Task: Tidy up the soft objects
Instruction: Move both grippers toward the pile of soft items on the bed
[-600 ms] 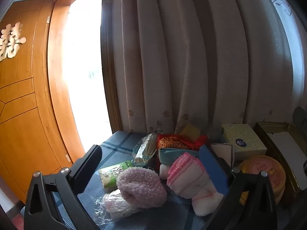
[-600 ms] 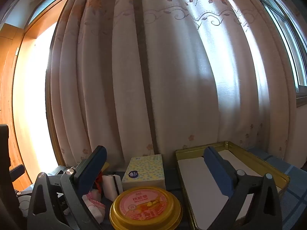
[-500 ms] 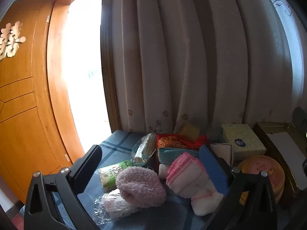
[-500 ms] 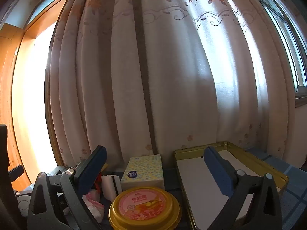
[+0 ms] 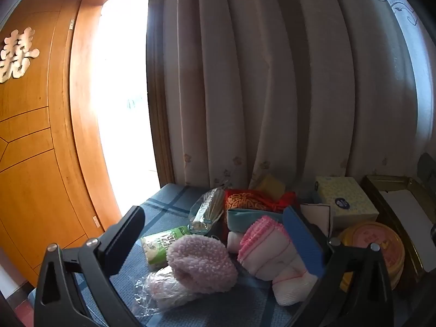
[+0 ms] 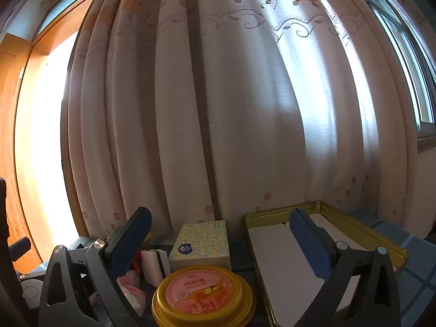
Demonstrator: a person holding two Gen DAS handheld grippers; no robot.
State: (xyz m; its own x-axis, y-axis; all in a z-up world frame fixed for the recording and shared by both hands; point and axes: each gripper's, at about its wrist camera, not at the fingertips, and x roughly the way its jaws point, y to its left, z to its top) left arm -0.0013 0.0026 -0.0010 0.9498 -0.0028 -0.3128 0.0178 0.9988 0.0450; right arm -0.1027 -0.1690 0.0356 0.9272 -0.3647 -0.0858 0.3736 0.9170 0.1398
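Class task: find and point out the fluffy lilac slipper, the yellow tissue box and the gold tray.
Fluffy lilac slipper [image 5: 201,263], left wrist view: middle of its fleecy top.
Yellow tissue box [image 6: 200,241], right wrist view: its dotted top face.
Gold tray [image 6: 365,224], right wrist view: its far right rim.

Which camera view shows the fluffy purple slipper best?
The left wrist view shows it best: the fluffy purple slipper lies whole in the middle, in front of the open left gripper. The right wrist view does not show it; the view's left finger covers that area.
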